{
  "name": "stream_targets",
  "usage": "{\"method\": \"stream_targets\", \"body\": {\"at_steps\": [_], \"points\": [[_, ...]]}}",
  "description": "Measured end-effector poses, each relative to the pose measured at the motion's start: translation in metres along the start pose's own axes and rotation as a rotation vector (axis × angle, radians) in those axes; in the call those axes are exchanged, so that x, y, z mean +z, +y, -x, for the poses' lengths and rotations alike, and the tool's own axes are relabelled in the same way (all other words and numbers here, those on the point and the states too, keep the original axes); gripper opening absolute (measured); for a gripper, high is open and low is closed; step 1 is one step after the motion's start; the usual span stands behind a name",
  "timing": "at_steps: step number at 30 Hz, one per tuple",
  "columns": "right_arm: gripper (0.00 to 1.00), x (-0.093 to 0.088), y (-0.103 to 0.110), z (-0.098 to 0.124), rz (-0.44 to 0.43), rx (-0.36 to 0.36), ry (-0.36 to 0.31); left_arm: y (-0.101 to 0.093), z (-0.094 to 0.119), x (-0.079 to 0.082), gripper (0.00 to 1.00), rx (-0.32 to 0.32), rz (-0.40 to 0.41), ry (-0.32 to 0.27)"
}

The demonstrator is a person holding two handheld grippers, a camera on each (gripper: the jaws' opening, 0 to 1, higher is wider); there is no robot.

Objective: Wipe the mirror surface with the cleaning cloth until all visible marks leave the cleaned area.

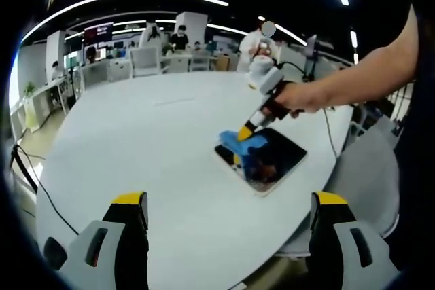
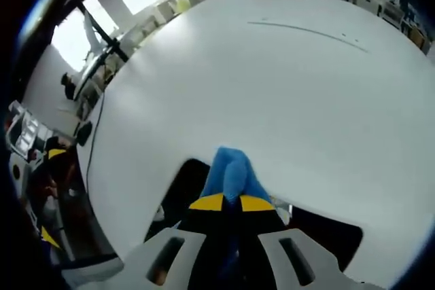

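While the left gripper (image 1: 228, 212) hangs over the near edge of the round white table (image 1: 136, 134) with its yellow-tipped jaws wide apart, the dark square mirror (image 1: 272, 161) lies flat on that table's right side. The right gripper (image 2: 228, 203), jaws clamped on the blue cleaning cloth (image 2: 230, 171), presses it onto the mirror. Beyond the table, office desks and seated people sit under ceiling strip lights.
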State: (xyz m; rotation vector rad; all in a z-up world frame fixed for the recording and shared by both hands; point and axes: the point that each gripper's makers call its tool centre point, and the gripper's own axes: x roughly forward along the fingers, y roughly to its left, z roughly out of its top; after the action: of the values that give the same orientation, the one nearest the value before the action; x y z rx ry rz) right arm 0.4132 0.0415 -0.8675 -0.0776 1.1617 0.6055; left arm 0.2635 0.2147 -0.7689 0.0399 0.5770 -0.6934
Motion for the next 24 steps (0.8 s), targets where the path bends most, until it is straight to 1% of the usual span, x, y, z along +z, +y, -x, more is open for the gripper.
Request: {"method": "stream_targets", "body": {"at_steps": [10, 24], "points": [[0.02, -0.004, -0.004, 0.002, -0.002, -0.008, 0.0, -0.003, 0.0, 0.003, 1.0, -0.002, -0.008, -0.001], [0.02, -0.015, 0.0, 0.005, -0.014, 0.0, 0.001, -0.005, 0.0, 0.005, 1.0, -0.005, -0.014, -0.005]]}}
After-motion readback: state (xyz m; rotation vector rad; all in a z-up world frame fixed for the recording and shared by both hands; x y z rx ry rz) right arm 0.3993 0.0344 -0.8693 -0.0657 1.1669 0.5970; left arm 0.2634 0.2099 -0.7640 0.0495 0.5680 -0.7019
